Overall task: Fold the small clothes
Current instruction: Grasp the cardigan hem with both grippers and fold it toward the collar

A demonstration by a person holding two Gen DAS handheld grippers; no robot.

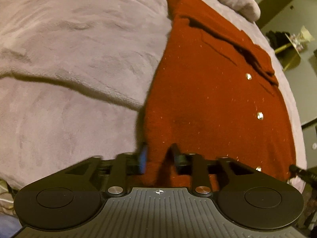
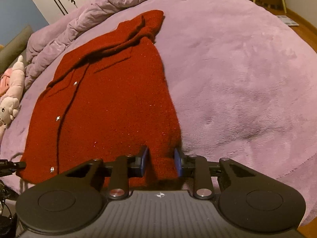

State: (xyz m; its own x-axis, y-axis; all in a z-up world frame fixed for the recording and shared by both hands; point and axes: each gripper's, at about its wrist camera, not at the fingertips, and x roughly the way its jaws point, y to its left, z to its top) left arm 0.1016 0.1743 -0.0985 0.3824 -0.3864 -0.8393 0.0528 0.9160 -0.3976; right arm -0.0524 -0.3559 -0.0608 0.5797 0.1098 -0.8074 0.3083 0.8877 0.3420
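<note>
So you've got the red cardigan [image 2: 111, 99] spread flat on the purple blanket [image 2: 237, 79], hem toward you and collar end pointing away toward the bunched-up duvet [image 2: 83, 19]. Your left gripper [image 1: 159, 158] is clamped on the hem at its left corner, a fold of red knit pinched up between the pads. Your right gripper [image 2: 161, 160] has the other hem corner, fabric squeezed between its blue pads [image 2: 144, 158]. Shiny buttons [image 1: 260, 115] run down the front between your two grips. A plush toy [image 2: 11, 91] sits off at the blanket's left edge.
</note>
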